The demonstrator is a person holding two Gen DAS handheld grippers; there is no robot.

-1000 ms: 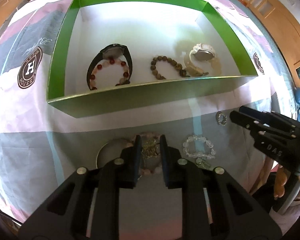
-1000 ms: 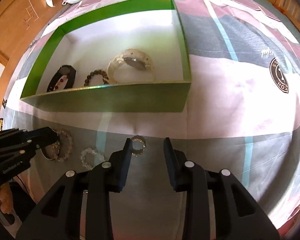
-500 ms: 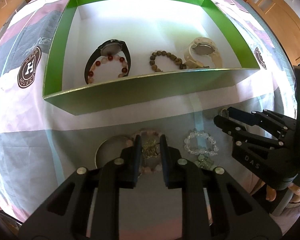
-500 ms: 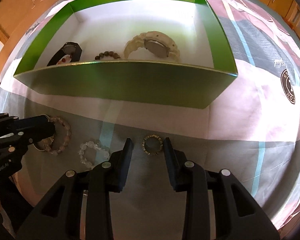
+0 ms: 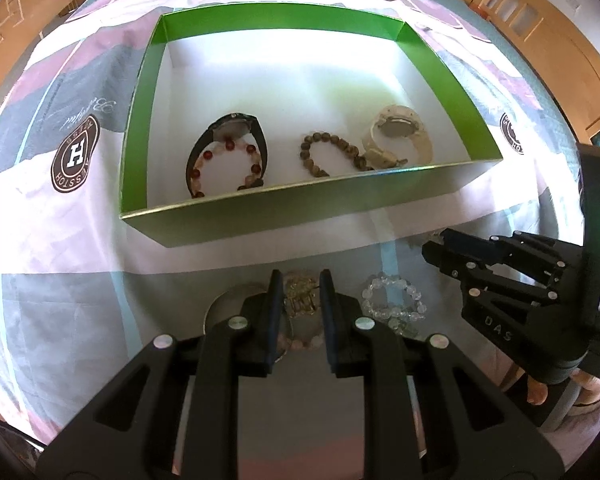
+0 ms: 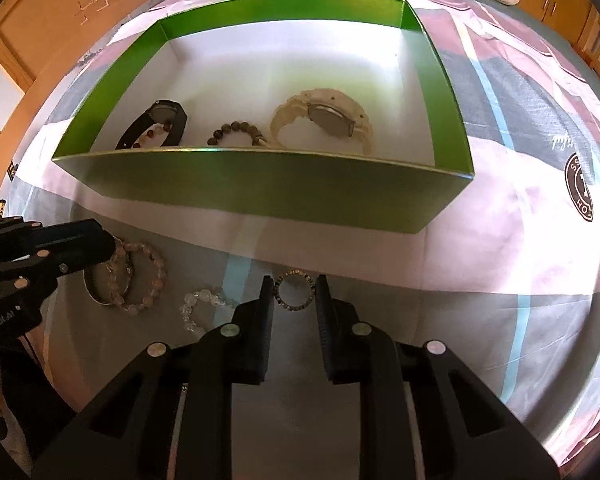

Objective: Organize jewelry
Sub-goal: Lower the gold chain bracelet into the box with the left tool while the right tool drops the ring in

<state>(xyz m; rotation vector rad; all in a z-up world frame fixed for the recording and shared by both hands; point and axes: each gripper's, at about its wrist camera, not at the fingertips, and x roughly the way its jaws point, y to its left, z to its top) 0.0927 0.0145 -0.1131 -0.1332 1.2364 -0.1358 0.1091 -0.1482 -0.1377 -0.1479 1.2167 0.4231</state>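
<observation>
Two hand-held grippers work over a bed w/ a patchwork sheet (image 6: pixel 480 240). Left hand-held gripper (image 5: pixel 299 296) has its fingers apart, released, straddling a gold chain piece (image 5: pixel 300 300) that lies on a pink bead bracelet (image 6: pixel 148 276) and a metal bangle (image 5: pixel 228 300); cannot tell if the pads touch the chain. Right hand-held gripper (image 6: pixel 293 292) is also released, fingers set either side of a small studded ring (image 6: pixel 294 290) lying flat on the sheet, pads just beside it, not clamped. Clear bead bracelet (image 5: pixel 392 300) sits between the two grippers, on the sheet, near the bangle pile but apart from it.

Green box (image 6: pixel 260 196) w/ white floor sits just behind all this, on the bed. Inside, along its near wall: black watch (image 5: pixel 228 140) at left w/ a red-and-pink bead bracelet (image 5: pixel 226 168) lying inside its strap loop; brown bead bracelet (image 5: pixel 328 152) in the middle; cream watch (image 5: pixel 398 138) at right, its strap touching the brown beads. Rest of the box floor is bare. Round brown logo patch (image 5: pixel 75 154) on the sheet left of the box.
</observation>
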